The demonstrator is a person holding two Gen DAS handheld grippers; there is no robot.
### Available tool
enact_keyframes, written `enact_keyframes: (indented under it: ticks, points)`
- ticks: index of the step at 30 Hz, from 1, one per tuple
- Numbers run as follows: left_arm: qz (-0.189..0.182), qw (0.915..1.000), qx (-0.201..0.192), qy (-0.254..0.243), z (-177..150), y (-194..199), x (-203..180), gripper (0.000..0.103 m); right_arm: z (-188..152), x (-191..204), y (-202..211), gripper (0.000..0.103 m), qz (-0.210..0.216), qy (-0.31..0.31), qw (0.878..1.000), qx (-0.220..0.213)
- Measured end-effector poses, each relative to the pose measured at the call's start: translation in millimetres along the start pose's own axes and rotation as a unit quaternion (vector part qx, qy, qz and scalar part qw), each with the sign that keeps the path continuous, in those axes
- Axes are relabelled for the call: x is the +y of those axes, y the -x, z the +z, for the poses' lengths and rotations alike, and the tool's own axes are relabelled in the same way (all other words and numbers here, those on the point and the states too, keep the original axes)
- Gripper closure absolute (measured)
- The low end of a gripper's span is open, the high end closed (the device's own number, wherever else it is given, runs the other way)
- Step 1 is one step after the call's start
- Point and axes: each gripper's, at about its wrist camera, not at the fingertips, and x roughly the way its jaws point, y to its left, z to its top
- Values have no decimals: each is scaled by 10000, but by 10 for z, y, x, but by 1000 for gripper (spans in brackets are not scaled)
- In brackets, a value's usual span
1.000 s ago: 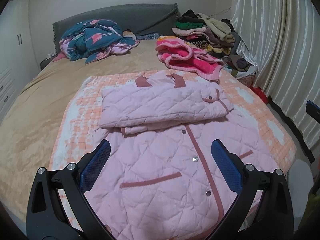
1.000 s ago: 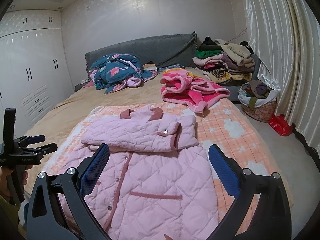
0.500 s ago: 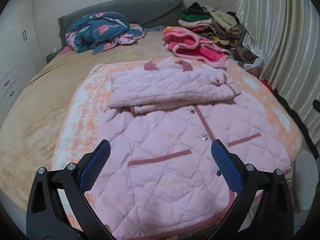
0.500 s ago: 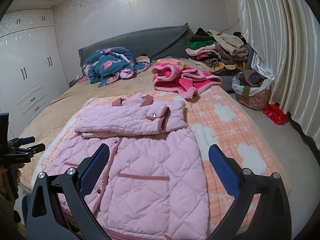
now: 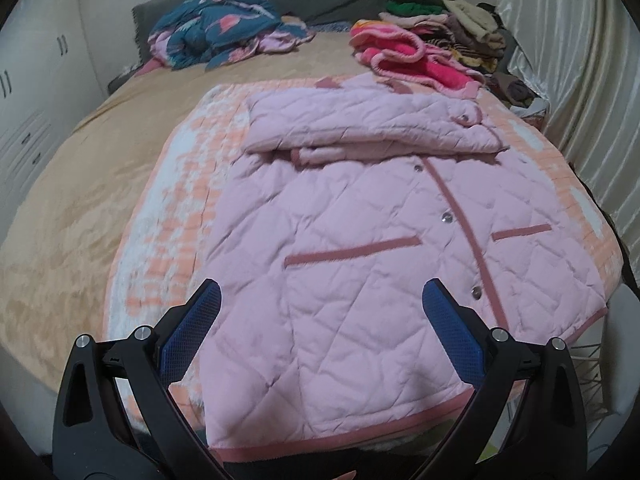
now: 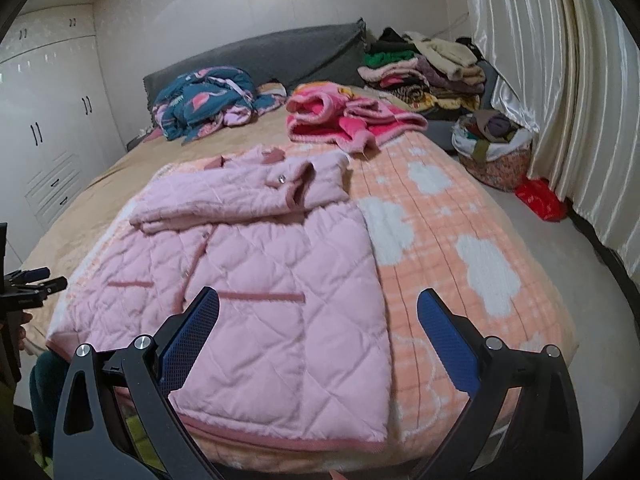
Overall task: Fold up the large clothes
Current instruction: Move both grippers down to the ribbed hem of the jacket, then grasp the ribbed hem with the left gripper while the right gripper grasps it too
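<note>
So both our grippers are spread wide with nothing in them, the left gripper (image 5: pixel 318 334) over the near hem and the right gripper (image 6: pixel 318 338) by the hem's right corner of the pink quilted button-front jacket (image 5: pixel 360 248). Looks like we're partway: sleeves (image 5: pixel 360 128) already folded across the chest, body fold left. It's lying flat on an orange-and-white cloud blanket (image 6: pixel 460 240) over a tan bedspread (image 5: pixel 80 184), clothes heaps (image 6: pixel 424 68) by the grey headboard (image 6: pixel 280 56).

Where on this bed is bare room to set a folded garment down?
Free: tan bedspread left of the pink jacket, and patterned blanket right of it. Crowded: headboard end, with blue bundle, pink robe, clothes stack.
</note>
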Motion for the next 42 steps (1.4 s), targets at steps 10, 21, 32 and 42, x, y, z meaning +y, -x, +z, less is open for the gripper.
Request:
enact_keyframes:
  ticks: [10,21,32,42]
  points:
    - [185,9993,306,138,-282,-161,229,8,-393,-189,-211,4,-199,-35,9982,556]
    - [273,9941,884,567,-487,-420,642,8,-776,-215,-559,4,-79,-222,9939,1076]
    - [169,9857,1404,920,-730,-596,825,8,-996,-296,-708,4,-15,-404,9889,1427]
    - [5,9837,1586,844,-831,-572,713,8,-1139,-326,-840,5,387,-856,9801,1749]
